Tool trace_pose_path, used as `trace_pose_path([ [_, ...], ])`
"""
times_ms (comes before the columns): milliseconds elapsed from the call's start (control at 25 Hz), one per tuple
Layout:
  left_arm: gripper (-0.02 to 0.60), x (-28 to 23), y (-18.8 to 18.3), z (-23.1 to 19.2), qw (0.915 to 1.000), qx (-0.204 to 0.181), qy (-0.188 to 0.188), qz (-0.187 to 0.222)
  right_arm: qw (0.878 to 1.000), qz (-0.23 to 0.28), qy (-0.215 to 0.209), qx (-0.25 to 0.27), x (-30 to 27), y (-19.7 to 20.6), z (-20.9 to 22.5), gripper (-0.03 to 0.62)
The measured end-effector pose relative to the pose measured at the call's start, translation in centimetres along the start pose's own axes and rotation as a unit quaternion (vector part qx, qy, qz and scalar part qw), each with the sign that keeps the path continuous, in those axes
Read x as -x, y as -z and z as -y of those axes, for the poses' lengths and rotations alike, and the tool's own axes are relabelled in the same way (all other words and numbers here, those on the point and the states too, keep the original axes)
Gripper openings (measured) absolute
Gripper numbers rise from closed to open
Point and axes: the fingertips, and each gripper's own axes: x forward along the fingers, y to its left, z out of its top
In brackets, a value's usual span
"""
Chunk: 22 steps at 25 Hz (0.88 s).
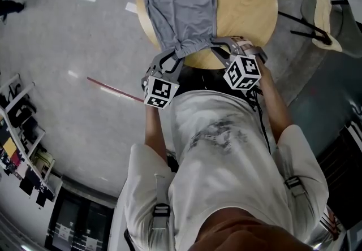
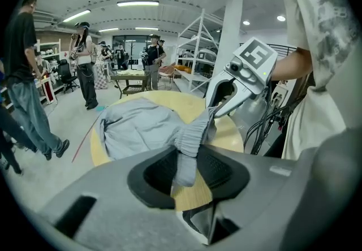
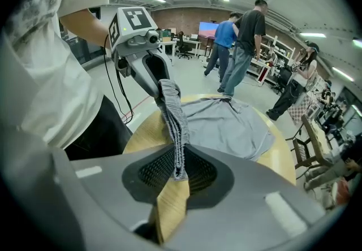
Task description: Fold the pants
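Grey pants (image 1: 178, 1) lie spread on a round wooden table (image 1: 246, 1), with the elastic waistband (image 1: 192, 47) lifted at the near edge. My left gripper (image 1: 174, 57) is shut on the waistband's left end, and my right gripper (image 1: 219, 45) is shut on its right end. In the left gripper view the bunched waistband (image 2: 191, 137) runs between the dark pads of the left gripper (image 2: 184, 173) and on to the right gripper (image 2: 218, 109). The right gripper view shows the right gripper (image 3: 178, 168) pinching the band (image 3: 172, 114), stretched taut to the left gripper (image 3: 161, 87).
A chair (image 1: 325, 12) stands right of the table. Several people (image 3: 240, 46) stand on the floor beyond the table's far side, one person (image 2: 22, 74) close by. White shelving (image 2: 195, 46) rises behind. A red line (image 1: 113, 89) marks the floor at the left.
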Motion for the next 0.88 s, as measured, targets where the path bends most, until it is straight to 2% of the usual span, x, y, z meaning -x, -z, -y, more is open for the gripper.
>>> trace_pose_path([
  [880, 0.123, -2.7, -4.9, -9.2, 0.9997, -0.001, 0.019, 0.014, 1.000, -0.016, 0.021, -0.009, -2.8, -2.3, 9.9, 0.060],
])
